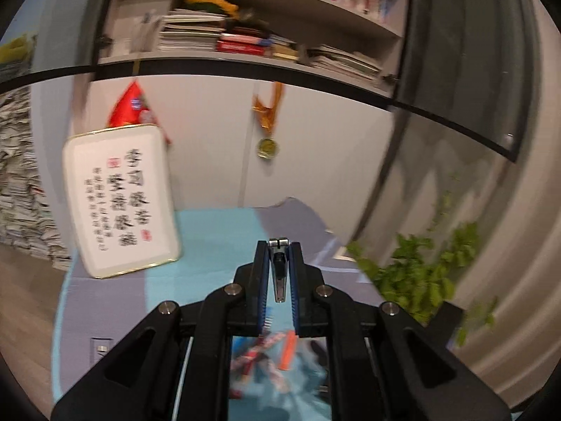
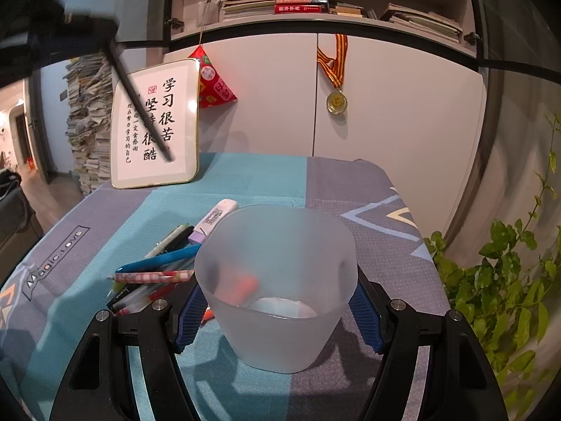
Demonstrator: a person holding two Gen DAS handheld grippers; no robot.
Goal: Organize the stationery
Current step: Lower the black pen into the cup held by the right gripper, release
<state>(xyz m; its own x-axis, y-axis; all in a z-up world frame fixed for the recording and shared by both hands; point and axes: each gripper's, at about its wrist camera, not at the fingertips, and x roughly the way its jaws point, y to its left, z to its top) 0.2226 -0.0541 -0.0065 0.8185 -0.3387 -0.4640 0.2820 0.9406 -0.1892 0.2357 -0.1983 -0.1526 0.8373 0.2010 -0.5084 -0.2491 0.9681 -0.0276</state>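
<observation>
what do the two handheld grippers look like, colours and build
Both match: the left gripper and right gripper are matte black plastic linkages with cut-out slots in the outer arms, joined by round silver pivot bolts. The fingers carry blue textured pads on their inner faces. No cables, markings, sleeves or hands show in either wrist view.

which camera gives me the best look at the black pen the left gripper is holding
The right wrist view: it shows the whole black pen side-on, hanging diagonally from the left gripper in front of the framed calligraphy. The left wrist view shows it only end-on, its clip end clamped between the pads.
</observation>
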